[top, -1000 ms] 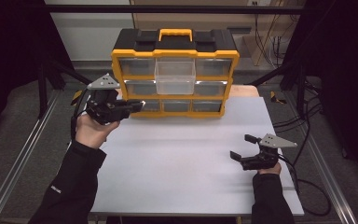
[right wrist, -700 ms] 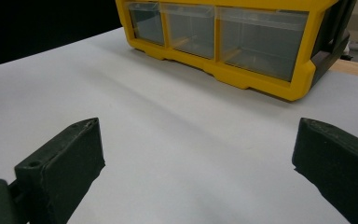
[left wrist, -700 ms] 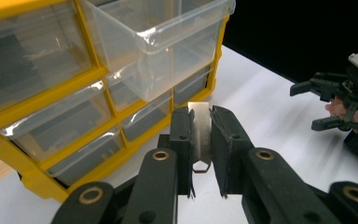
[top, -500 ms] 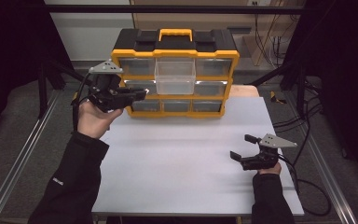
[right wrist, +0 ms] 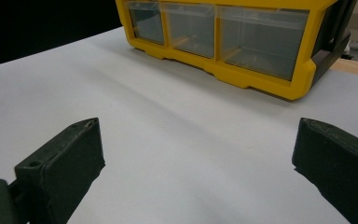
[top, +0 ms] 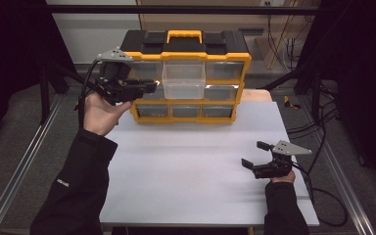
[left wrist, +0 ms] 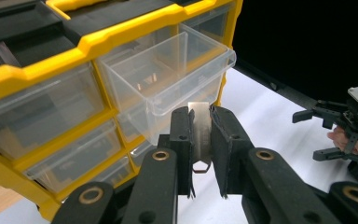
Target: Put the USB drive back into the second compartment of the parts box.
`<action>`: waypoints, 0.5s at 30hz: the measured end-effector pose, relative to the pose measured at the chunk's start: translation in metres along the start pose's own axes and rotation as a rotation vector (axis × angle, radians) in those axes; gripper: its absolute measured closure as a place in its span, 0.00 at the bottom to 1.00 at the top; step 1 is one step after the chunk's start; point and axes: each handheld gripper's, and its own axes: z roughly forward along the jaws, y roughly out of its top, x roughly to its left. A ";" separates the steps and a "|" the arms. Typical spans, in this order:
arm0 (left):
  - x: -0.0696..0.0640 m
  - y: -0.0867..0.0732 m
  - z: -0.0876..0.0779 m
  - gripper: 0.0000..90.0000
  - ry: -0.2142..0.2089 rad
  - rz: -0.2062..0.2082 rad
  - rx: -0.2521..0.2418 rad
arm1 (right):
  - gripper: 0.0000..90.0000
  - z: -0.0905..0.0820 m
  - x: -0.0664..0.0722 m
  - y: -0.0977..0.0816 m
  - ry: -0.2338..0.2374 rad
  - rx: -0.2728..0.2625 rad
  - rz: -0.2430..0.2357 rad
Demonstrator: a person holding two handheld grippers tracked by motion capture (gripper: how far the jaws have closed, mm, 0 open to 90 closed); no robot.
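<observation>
1. Two grippers are seen. The right gripper (top: 258, 157) is rested low on the white table (top: 191, 161), nearest the person, jaws spread wide with nothing between them.
2. The left gripper (left wrist: 200, 135) is clamped shut on a small metal plate (left wrist: 198, 122), thin, with a hook-like end below the pads.
3. Since a second ago the left gripper has been raised from the lower drawer rows to the level of the pulled-out clear drawer (top: 183, 81); the right gripper has been kept still.
4. The plate is now held just in front of and slightly below the clear drawer's front lip, not yet over it. A drop into that drawer is judged to be next.
5. The yellow organizer (top: 186, 54) is set at the table's far edge, other drawers closed.
6. Beyond it, a dark room, metal rails and cables are seen.
</observation>
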 end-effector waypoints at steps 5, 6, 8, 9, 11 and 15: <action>-0.001 0.009 0.002 0.88 0.005 -0.002 -0.003 | 0.02 0.000 0.000 0.000 0.000 0.000 -0.001; -0.001 0.011 0.003 0.88 0.006 -0.003 -0.004 | 0.02 0.000 0.000 0.000 0.000 0.000 -0.001; -0.001 0.013 0.005 0.88 0.008 -0.003 -0.003 | 0.02 0.000 0.000 0.000 -0.001 0.000 -0.001; -0.001 0.014 0.006 0.88 0.008 -0.001 -0.002 | 0.02 0.000 0.000 0.000 0.000 0.000 -0.001; 0.000 0.016 0.008 0.88 0.010 -0.009 -0.003 | 0.02 0.000 0.000 0.000 0.000 0.000 -0.001; 0.002 0.020 0.014 0.88 0.019 -0.019 0.002 | 0.02 0.000 0.000 0.000 -0.001 0.000 -0.001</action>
